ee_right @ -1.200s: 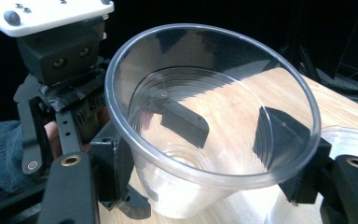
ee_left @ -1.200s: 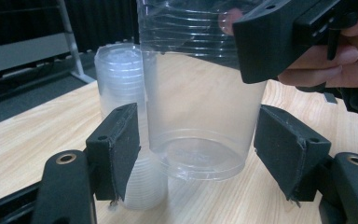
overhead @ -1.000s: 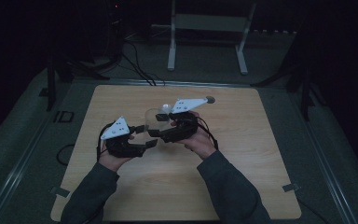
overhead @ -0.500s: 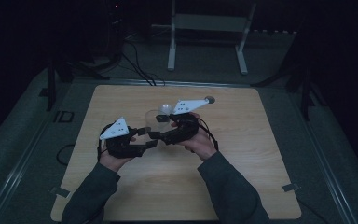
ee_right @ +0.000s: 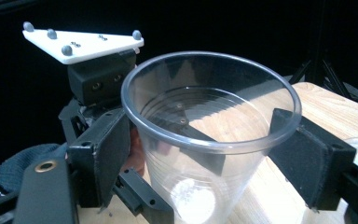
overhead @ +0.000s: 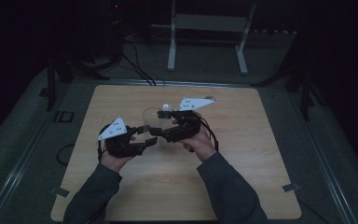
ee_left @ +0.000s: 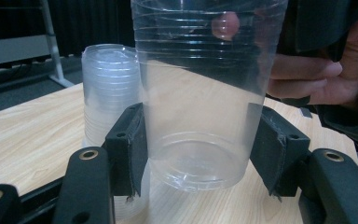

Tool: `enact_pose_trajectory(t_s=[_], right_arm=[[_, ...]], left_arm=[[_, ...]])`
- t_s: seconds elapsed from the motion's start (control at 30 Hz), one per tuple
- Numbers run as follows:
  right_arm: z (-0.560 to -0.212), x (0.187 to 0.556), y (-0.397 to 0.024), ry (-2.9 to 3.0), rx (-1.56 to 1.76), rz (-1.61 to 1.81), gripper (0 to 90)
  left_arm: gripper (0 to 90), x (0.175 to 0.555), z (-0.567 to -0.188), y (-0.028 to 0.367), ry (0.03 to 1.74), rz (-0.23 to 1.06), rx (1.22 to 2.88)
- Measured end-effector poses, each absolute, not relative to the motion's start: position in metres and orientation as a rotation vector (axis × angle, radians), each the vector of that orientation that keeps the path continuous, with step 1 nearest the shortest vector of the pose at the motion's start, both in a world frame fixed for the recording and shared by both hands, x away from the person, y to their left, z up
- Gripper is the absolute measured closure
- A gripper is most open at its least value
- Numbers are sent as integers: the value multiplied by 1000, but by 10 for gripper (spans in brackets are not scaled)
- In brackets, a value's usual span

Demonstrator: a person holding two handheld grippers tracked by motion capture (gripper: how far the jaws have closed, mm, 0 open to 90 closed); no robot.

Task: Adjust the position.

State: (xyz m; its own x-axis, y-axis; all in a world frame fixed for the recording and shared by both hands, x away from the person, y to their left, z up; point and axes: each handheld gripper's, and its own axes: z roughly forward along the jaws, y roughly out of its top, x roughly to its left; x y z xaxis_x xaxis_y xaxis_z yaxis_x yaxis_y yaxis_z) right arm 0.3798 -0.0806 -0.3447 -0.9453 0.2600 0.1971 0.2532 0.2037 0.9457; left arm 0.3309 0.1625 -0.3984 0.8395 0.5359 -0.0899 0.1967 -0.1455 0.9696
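From above I see my left gripper (overhead: 145, 139) and right gripper (overhead: 164, 134) meeting at a clear plastic cup (overhead: 150, 117) near the middle of the wooden worktop (overhead: 242, 140), both hands close together.

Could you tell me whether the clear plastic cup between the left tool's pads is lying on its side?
No, the clear cup stands upright on the wooden table, base down, between the left tool's pads, beside a stack of cups.

The high view looks forward and down on the whole light wooden surface (overhead: 261, 186) from afar. Both gripper views sit low and close, facing the same clear plastic cup (ee_left: 200, 116) from opposite sides.
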Motion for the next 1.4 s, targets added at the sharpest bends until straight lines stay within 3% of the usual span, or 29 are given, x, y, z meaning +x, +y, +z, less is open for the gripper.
enact_pose_trajectory(t_s=[0.73, 1.0, 1.4], right_arm=[[-346, 380, -79, 2392, 532, 1972, 257], [-345, 377, -79, 2377, 503, 1923, 272], [-346, 376, -88, 2339, 517, 1868, 275]], left_arm=[[410, 331, -403, 156, 550, 286, 1713], [307, 332, -403, 156, 567, 301, 1735], [292, 332, -403, 164, 591, 321, 1720]])
